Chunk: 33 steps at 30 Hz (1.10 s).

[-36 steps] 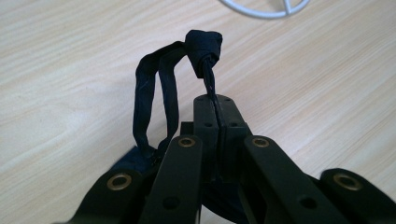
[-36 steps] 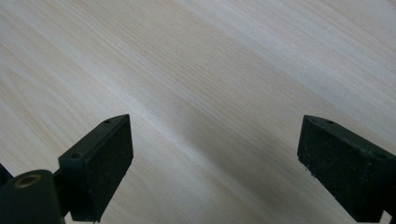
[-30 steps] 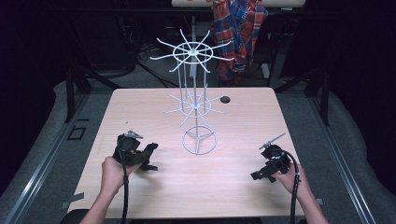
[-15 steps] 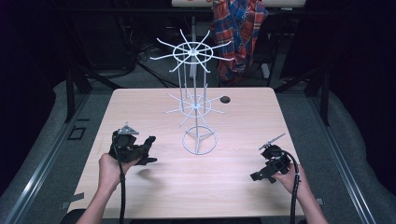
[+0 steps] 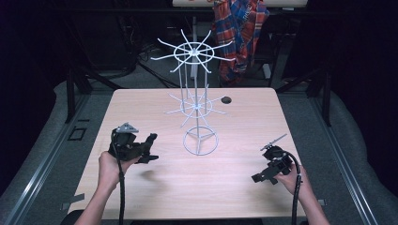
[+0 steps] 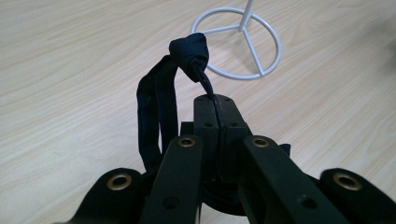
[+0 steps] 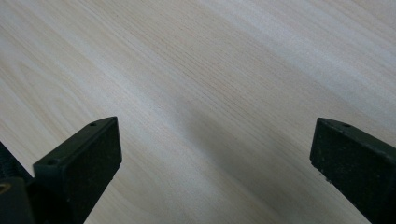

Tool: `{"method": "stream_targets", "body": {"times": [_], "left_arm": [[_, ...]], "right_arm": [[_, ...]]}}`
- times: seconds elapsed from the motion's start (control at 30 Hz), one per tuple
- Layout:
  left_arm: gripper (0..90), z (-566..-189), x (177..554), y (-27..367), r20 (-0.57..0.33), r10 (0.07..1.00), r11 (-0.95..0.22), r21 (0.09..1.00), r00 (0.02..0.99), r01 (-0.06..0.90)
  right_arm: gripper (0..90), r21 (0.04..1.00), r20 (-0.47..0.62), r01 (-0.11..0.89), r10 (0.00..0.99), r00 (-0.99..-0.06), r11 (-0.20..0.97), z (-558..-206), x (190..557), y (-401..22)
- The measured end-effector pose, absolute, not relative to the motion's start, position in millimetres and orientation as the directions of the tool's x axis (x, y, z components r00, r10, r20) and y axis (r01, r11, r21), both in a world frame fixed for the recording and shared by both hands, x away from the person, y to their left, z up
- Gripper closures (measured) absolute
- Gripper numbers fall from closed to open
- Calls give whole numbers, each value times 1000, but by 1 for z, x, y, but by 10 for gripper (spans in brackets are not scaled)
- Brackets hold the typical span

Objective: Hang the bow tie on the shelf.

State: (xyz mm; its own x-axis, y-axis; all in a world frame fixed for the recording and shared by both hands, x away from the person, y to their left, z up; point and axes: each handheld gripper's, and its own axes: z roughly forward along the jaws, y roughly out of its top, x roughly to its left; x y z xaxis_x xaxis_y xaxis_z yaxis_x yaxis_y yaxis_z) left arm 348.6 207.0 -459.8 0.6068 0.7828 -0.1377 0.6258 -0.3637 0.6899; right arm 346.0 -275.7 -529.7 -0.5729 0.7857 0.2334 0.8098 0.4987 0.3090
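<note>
My left gripper (image 5: pixel 146 150) is held just above the table at the left, with its jaws pointing right toward the stand. In the left gripper view this gripper (image 6: pixel 217 100) is shut on a dark navy fabric band (image 6: pixel 156 107). The band loops up to a knot (image 6: pixel 189 51) above the jaw tips. A white wire rack (image 5: pixel 199 108) with two tiers of spokes stands mid-table, and its ring base (image 6: pixel 252 51) lies just beyond the knot. At the right front my right gripper (image 5: pixel 261 177) stands open, and between its jaws (image 7: pixel 217 154) is bare wood.
The light wooden table (image 5: pixel 225 197) ends close to both hands at the front. A small black round spot (image 5: pixel 226 100) lies near the far edge, right of the rack. A plaid shirt (image 5: pixel 239 28) hangs behind the table in the dark surroundings.
My left gripper has risen slightly and turned its jaws more toward the rack, still holding the band. The right gripper has stayed in place.
</note>
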Motion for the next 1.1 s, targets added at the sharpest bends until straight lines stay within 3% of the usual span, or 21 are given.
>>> {"method": "stream_targets", "body": {"times": [0.23,0.67,1.1], "left_arm": [[888,-455,347,206,-138,774,-366,699,618,614],[888,-448,356,209,-125,792,-345,715,597,608],[888,-440,364,208,-115,797,-333,736,593,589]], "right_arm": [[2,333,254,822,796,-550,461,-530,344,-275],[17,290,231,803,777,-586,520,-527,347,-278],[25,303,240,819,793,-560,487,-530,345,-277]]}}
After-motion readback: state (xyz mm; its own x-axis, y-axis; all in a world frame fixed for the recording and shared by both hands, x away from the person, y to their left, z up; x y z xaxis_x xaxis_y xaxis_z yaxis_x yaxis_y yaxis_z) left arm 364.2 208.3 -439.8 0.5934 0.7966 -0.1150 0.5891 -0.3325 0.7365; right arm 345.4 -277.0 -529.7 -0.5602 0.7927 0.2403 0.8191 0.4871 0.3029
